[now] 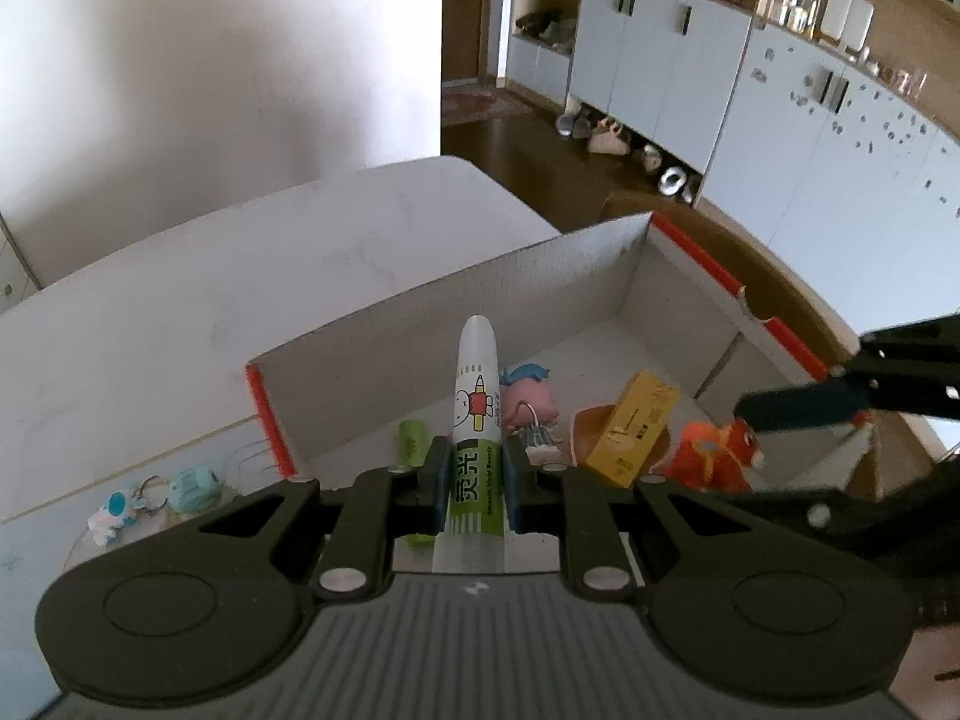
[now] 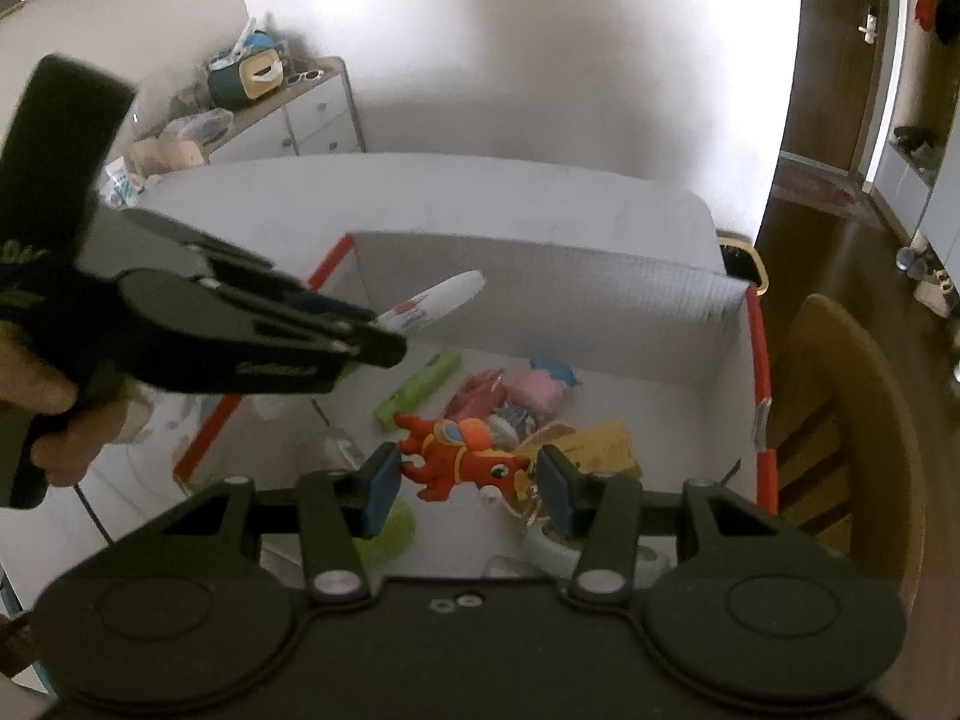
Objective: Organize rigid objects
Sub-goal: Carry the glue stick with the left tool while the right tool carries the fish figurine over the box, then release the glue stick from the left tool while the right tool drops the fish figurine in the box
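Note:
My left gripper [image 1: 474, 471] is shut on a white and green marker tube [image 1: 477, 420] and holds it above the near-left edge of an open cardboard box [image 1: 498, 276]. The tube also shows in the right wrist view [image 2: 438, 300], sticking out over the box. My right gripper [image 2: 468, 480] is open, with an orange toy horse [image 2: 465, 459] between its fingers; whether the toy touches the pads I cannot tell. The horse also shows in the left wrist view [image 1: 717, 450]. In the box lie a pink toy [image 1: 528, 402], a yellow carton [image 1: 633, 435] and a green tube [image 2: 417, 390].
The box [image 2: 540, 264] has red-taped rims and stands on a white table [image 1: 240, 276]. Small keychain toys [image 1: 156, 495] lie on the table left of the box. A wooden chair [image 2: 840, 420] stands right of the box. Cabinets line the far wall.

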### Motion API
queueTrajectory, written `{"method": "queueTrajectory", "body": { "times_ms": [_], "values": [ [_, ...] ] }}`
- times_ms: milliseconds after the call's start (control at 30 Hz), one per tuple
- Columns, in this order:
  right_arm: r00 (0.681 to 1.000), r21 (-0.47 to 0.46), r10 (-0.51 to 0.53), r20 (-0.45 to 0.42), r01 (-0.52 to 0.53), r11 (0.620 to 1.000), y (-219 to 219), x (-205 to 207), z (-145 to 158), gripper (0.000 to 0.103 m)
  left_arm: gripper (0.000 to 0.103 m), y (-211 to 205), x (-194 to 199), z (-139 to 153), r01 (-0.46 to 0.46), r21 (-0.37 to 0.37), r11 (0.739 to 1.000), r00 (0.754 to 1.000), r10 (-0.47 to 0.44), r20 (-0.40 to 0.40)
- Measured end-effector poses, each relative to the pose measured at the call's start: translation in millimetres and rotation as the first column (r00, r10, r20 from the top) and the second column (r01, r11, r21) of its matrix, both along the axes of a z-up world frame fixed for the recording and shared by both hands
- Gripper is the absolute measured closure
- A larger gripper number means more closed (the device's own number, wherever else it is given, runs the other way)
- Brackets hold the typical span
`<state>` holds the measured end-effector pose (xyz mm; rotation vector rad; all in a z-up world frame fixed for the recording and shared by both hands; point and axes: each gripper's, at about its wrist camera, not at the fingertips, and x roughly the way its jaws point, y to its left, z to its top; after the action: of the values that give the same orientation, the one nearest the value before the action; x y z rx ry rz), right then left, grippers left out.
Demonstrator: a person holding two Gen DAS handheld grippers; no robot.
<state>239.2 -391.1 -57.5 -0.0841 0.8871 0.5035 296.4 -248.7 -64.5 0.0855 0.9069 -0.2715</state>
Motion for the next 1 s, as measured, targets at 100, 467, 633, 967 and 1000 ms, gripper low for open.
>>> {"method": "queueTrajectory", "body": {
  "times_ms": [100, 467, 633, 967, 1000],
  "values": [
    [1.000, -0.003, 0.014, -0.012, -0.014, 1.000, 0, -1, -8, 0.054, 0.086, -7, 10, -10, -0.007, 0.019, 1.000, 1.000, 0.007, -0.015],
    [0.996, -0.069, 0.064, -0.059, -0.068, 0.995, 9, 6, -37, 0.054, 0.086, -19, 36, -41, -0.059, 0.085, 0.995, 0.996, 0.064, -0.057],
    [0.993, -0.079, 0.082, -0.079, -0.089, 0.993, 12, 7, -45, 0.054, 0.085, -24, 42, -52, -0.058, 0.106, 0.993, 0.994, 0.067, -0.084],
    [0.990, -0.055, 0.080, -0.116, -0.087, 0.995, 10, 9, -44, 0.054, 0.085, -24, 49, -62, -0.059, 0.121, 0.991, 0.985, 0.077, -0.153],
    [0.990, -0.051, 0.076, -0.121, -0.083, 0.995, 9, 9, -44, 0.054, 0.085, -25, 49, -62, -0.059, 0.121, 0.991, 0.984, 0.078, -0.160]
  ]
}}
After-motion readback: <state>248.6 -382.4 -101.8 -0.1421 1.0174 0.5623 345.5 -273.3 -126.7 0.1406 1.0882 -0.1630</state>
